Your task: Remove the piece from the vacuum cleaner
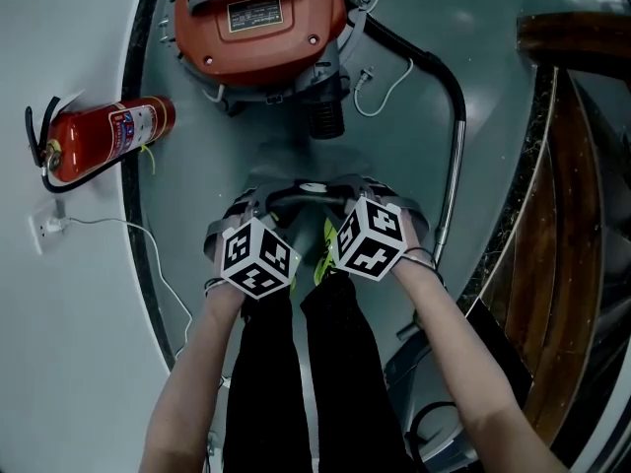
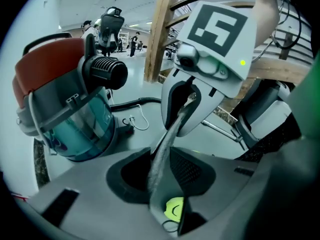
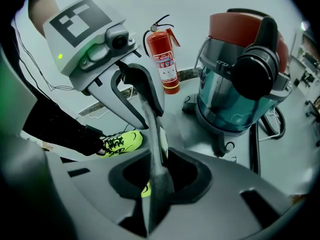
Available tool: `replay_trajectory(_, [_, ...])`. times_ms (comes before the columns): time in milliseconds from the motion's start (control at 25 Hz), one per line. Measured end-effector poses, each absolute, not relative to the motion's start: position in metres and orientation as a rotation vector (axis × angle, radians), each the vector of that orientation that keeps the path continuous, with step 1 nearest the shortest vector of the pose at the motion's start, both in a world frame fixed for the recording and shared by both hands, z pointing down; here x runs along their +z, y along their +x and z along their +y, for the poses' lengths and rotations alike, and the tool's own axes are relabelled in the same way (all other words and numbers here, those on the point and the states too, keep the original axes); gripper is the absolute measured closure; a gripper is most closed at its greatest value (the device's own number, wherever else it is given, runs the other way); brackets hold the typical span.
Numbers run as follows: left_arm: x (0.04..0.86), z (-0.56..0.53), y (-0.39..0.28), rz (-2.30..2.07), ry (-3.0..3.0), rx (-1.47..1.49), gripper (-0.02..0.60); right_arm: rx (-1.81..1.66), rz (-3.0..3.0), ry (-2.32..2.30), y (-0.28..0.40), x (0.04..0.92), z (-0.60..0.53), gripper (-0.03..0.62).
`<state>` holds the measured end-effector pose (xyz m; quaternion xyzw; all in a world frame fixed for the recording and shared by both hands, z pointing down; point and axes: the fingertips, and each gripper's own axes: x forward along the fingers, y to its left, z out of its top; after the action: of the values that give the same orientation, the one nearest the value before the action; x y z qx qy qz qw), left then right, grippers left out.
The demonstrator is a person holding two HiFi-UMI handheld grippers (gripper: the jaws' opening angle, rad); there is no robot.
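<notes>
The left gripper point(image 1: 251, 210) and right gripper point(image 1: 380, 197) face each other, jaws narrow and each clamped on one end of a dark grey curved plastic piece point(image 1: 308, 195). The piece hangs between them above the grey floor point(image 1: 394, 126), apart from the orange-lidded, teal-bodied canister vacuum cleaner point(image 1: 261, 18) ahead. A red fire extinguisher point(image 1: 104, 136) stands at left.

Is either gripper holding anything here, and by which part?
Both hold one thin grey curved piece, apart from the vacuum cleaner. The left gripper grips one end and the right gripper the other, so the piece spans the gap between them.

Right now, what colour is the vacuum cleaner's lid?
The lid is orange-red, clearest in the head view.
</notes>
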<state>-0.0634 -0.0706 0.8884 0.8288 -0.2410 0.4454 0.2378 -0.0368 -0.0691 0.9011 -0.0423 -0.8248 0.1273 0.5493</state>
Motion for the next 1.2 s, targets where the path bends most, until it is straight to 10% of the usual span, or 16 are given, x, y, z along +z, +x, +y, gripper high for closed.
replay_trajectory(1200, [0.835,-0.072,-0.072,-0.631,2.118,1.021,0.383,0.834,-1.994,0.240,-0.027,0.836,-0.084,0.450])
